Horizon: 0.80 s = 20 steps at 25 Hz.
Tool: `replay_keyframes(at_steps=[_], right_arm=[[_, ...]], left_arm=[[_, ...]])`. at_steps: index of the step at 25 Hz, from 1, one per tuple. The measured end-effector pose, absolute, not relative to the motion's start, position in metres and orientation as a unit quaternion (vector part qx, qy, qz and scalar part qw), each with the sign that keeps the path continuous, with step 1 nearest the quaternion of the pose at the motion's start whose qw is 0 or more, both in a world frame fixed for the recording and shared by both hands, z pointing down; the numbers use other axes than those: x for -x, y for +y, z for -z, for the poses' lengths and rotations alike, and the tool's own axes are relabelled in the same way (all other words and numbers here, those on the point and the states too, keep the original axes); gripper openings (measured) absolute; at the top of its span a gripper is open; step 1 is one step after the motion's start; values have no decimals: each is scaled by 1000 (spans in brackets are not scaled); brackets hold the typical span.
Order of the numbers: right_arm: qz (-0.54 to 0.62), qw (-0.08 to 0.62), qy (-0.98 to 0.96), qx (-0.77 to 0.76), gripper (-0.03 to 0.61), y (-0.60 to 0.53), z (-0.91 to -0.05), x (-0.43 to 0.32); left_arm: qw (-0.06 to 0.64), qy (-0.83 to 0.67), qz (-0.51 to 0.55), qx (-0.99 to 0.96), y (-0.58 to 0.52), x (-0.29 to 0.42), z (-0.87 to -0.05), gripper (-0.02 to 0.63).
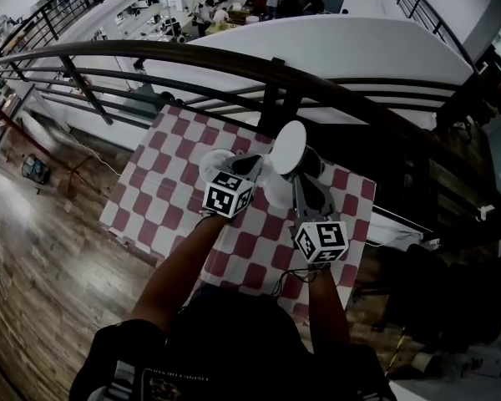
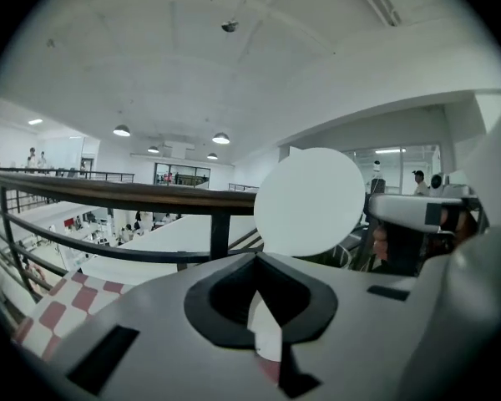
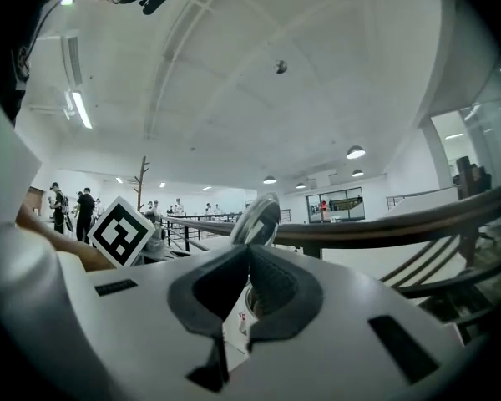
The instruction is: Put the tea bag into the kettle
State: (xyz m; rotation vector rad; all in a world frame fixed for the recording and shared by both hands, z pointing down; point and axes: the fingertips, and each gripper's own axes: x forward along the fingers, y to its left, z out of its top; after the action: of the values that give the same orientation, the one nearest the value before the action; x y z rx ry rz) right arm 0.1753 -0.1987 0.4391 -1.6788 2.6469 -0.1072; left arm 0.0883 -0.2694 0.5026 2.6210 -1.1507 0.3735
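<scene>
Both grippers are raised over a table with a red and white checked cloth [image 1: 163,192]. My right gripper [image 1: 303,172] is shut on the knob of a round white kettle lid [image 1: 289,146] and holds it tilted up. In the right gripper view the lid [image 3: 258,219] is edge-on above the closed jaws. My left gripper [image 1: 247,168] is just left of it, jaws drawn together on a white piece [image 2: 265,328] that looks like the tea bag. The lid [image 2: 309,200] fills the middle of the left gripper view. A white rounded body [image 1: 275,193], probably the kettle, shows between the grippers.
A dark curved railing [image 1: 234,61] runs close behind the table's far edge, with an open hall below. Wooden floor [image 1: 42,241] lies to the left. Another white rounded thing [image 1: 214,163] sits by the left gripper. The person's arms come in from the bottom.
</scene>
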Motion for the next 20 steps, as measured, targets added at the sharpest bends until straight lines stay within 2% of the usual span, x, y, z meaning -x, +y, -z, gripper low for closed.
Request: replay_keyframes(at_steps=[3,9,14,20], right_arm=[[47,-7,847,530,17,-191,-447,-174],[57,-35,858,509,17,-176,-466,-161],[86,-54,865,492,17,-173,-492,-141],[118,-99,882,445,17,-174,-527,-92]], left_arm=[[111,-399,-118,-903,-269,-89,-501,3],[158,-382,-99,-905,-258,-71,-508,3],[173,-409,-133,-886,-224,-9,-539,3],[236,-458,-167,-841,-176,76,-588,3]])
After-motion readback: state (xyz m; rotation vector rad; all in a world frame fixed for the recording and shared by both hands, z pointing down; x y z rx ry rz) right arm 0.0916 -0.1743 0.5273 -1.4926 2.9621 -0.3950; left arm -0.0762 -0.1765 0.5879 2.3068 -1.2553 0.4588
